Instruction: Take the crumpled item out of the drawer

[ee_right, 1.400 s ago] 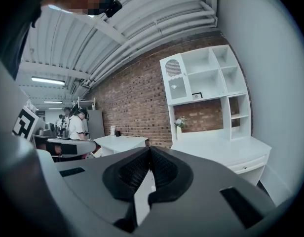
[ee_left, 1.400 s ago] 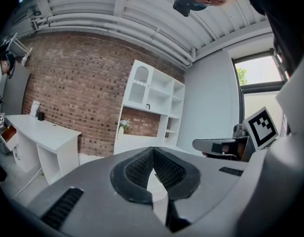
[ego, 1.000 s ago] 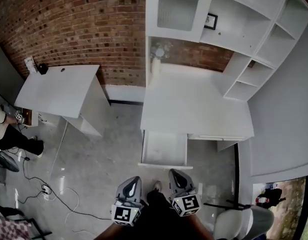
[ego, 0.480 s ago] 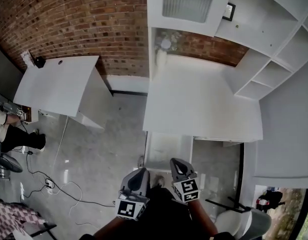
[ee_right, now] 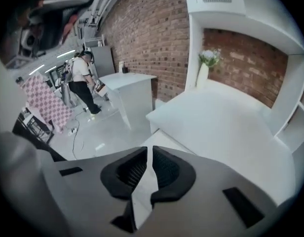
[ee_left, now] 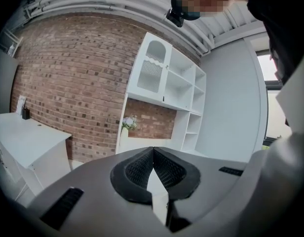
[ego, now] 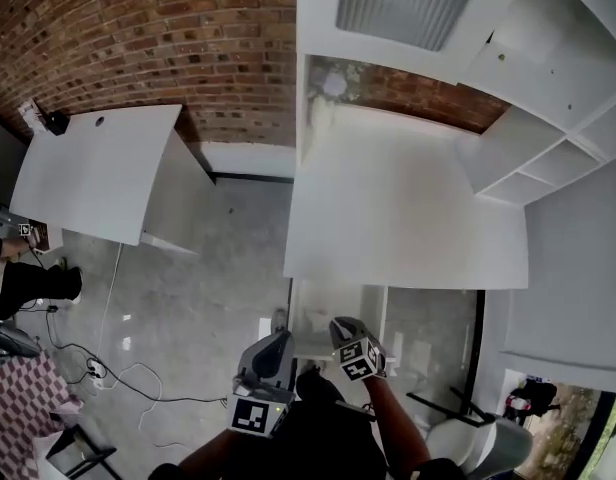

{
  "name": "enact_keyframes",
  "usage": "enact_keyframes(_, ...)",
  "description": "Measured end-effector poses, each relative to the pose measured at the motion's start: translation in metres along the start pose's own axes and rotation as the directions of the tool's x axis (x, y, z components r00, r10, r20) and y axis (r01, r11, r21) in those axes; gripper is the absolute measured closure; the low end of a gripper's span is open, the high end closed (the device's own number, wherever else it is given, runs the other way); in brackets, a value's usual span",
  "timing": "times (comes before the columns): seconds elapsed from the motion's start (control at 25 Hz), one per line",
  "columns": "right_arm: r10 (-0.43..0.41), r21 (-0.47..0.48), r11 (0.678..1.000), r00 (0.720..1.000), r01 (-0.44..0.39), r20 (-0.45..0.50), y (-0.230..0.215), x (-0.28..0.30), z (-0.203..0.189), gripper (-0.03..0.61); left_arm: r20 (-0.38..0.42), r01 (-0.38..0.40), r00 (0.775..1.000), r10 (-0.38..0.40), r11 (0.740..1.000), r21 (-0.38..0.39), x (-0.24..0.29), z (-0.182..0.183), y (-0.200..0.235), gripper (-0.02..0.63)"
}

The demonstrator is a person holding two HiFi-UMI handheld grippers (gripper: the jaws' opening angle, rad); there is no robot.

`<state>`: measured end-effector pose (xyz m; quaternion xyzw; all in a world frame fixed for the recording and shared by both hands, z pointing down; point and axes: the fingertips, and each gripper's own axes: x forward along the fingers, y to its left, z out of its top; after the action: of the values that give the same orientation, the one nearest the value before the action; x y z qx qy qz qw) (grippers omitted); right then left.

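Your left gripper (ee_left: 153, 148) has its jaws meeting on nothing, your right gripper (ee_right: 147, 150) has jaws just opening to a thin empty gap, and beyond them the drawer (ego: 308, 304) lies half hidden under the surface (ego: 408, 218), its crumpled item indiscernible.

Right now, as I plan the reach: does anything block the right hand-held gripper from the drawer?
Nothing visible. The right hand-held gripper, whose empty jaws have just been opening, is by the open drawer. The desk top hides the drawer's back; no crumpled item shows.
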<state>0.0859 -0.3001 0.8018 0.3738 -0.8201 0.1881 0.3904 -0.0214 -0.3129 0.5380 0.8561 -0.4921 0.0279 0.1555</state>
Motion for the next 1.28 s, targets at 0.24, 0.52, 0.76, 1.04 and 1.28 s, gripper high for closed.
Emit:
enact_keyframes(0.24,0.123,-0.042,0.989,0.957,-0.139,-0.263,0.003,0.089,-0.076,0.464,-0.034,-0.018,0.999,0.017,1.0,-0.025,0.029,-0.013,0.028,0.589)
enact_keyframes(0.52,0.175,-0.083,0.969,0.879,-0.235,-0.443,0.006,0.152,-0.135,0.435,-0.077,-0.036,0.997,0.032,0.998,-0.052,0.052,-0.036,0.048,0.589)
enact_keyframes(0.76,0.184,-0.113,0.951,0.816,-0.289,-0.548,0.007,0.191,-0.179,0.391,-0.103,-0.052,0.994,0.045,0.996,-0.069,0.064,-0.056,0.06,0.589)
enact_keyframes(1.04,0.16,-0.138,0.943,0.775,-0.304,-0.611,0.005,0.218,-0.206,0.406,-0.148,-0.076,0.987,0.064,0.994,-0.081,0.06,-0.076,0.068,0.589)
enact_keyframes(1.28,0.14,-0.122,0.954,0.768,-0.273,-0.626,0.007,0.22,-0.214,0.513,-0.158,-0.084,0.985,0.071,0.993,-0.079,0.054,-0.078,0.069,0.589)
